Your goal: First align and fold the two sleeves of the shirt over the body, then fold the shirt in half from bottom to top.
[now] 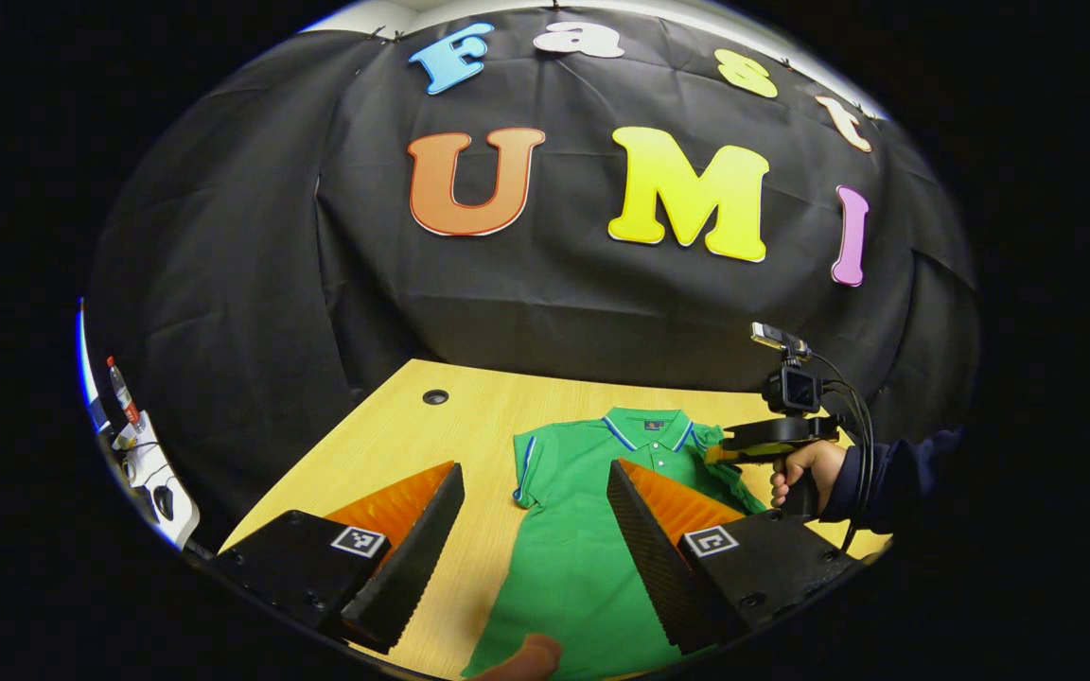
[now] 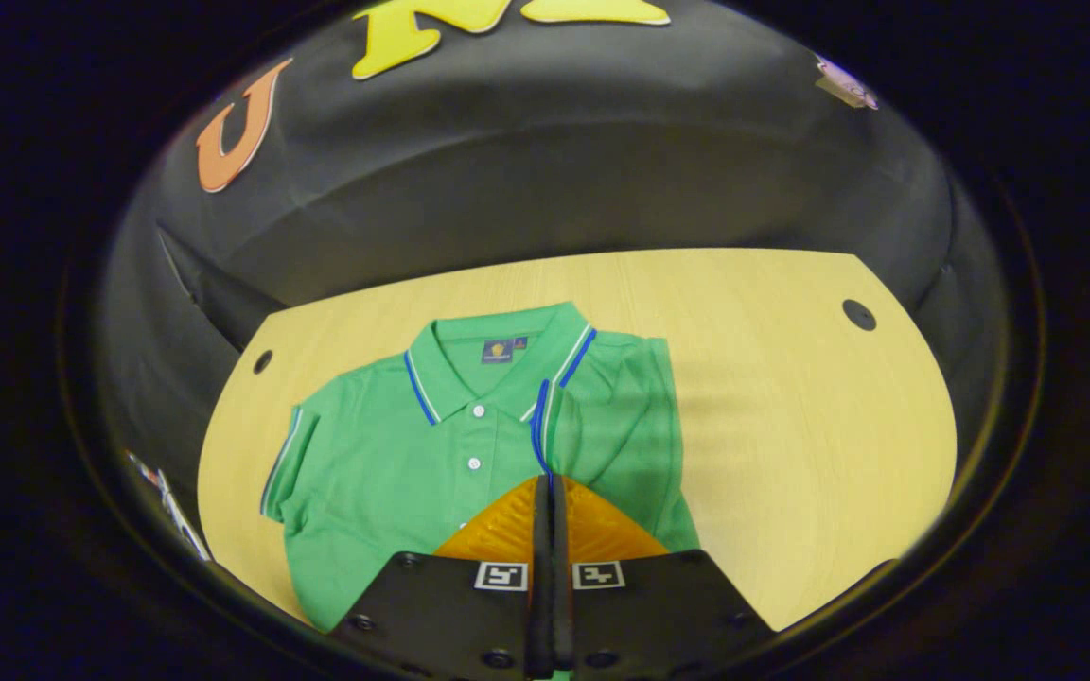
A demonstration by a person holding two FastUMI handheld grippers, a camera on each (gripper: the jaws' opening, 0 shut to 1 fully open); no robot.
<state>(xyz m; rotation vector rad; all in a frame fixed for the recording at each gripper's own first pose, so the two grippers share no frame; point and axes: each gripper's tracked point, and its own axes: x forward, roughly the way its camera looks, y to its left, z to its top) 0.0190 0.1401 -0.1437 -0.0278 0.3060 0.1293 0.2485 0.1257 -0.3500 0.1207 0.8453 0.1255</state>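
Wooden table in the booth, green polo shirt lying flat on it, face up, collar toward the black cloth wall, hem toward the person.

Progress: early, first step only half under way. Right sleeve is lifted and brought over the chest; its striped cuff sits pinched at the tips of the right gripper, fingers together with the cuff edge clamped between them. In the left gripper view that same gripper shows at the shirt's shoulder near the collar, held by a hand in a dark sleeve. Fold looks not yet laid down, fabric looks lifted off the body, can't tell for sure.

Left sleeve lies spread out flat at the side, unfolded. Left gripper hangs above the lower half of the shirt, jaws wide apart, nothing between them, touching nothing as far as I can tell.

Left to do, judging by this: set the right sleeve down aligned, fold the left sleeve over, then bottom-to-top half fold. Hem not touched.

Small bits: cable holes in the table, clutter at the far left edge.
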